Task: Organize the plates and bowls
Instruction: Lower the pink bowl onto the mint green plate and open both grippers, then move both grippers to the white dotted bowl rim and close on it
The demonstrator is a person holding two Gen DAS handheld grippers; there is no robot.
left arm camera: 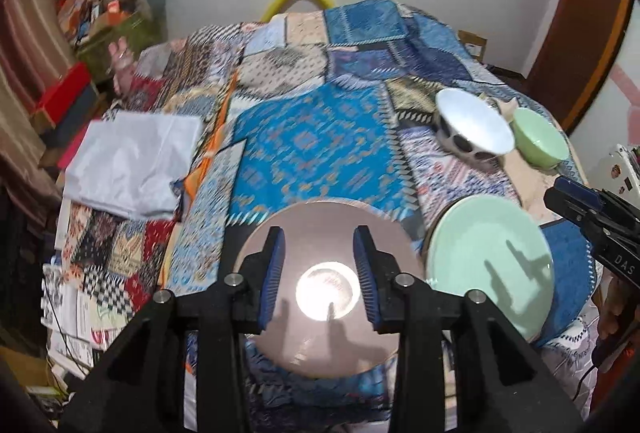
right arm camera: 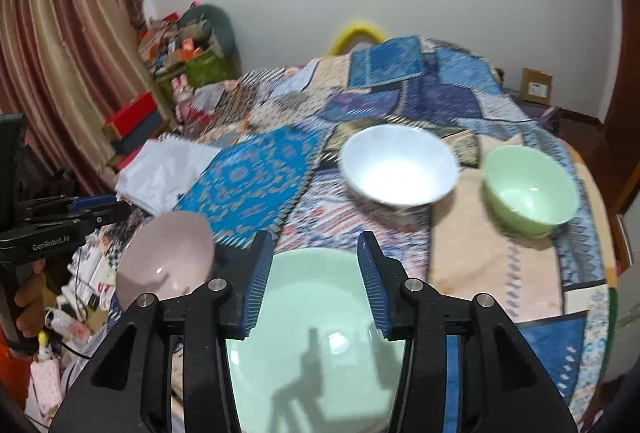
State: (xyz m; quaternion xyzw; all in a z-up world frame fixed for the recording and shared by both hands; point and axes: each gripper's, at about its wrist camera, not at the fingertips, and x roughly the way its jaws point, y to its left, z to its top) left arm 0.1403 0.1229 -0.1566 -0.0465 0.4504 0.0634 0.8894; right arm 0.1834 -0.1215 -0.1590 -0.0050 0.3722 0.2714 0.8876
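Observation:
A pink plate (left arm camera: 320,233) lies on the patchwork bedcover, right below my open left gripper (left arm camera: 319,267); it also shows in the right wrist view (right arm camera: 168,253). A mint-green plate (left arm camera: 488,253) lies beside it to the right, under my open right gripper (right arm camera: 316,281), and fills the lower right wrist view (right arm camera: 316,313). Farther back stand a white bowl (left arm camera: 474,121) (right arm camera: 400,163) with dark spots outside and a green bowl (left arm camera: 540,137) (right arm camera: 528,185). Both grippers are empty. The right gripper (left arm camera: 588,205) shows at the edge of the left view, the left gripper (right arm camera: 80,213) at the edge of the right view.
A folded white cloth (left arm camera: 128,165) lies on the bed's left side. Boxes and clutter (left arm camera: 104,17) are piled by the curtain at the left. A cardboard box (right arm camera: 536,85) sits by the far wall. The bed's edge drops off at the right.

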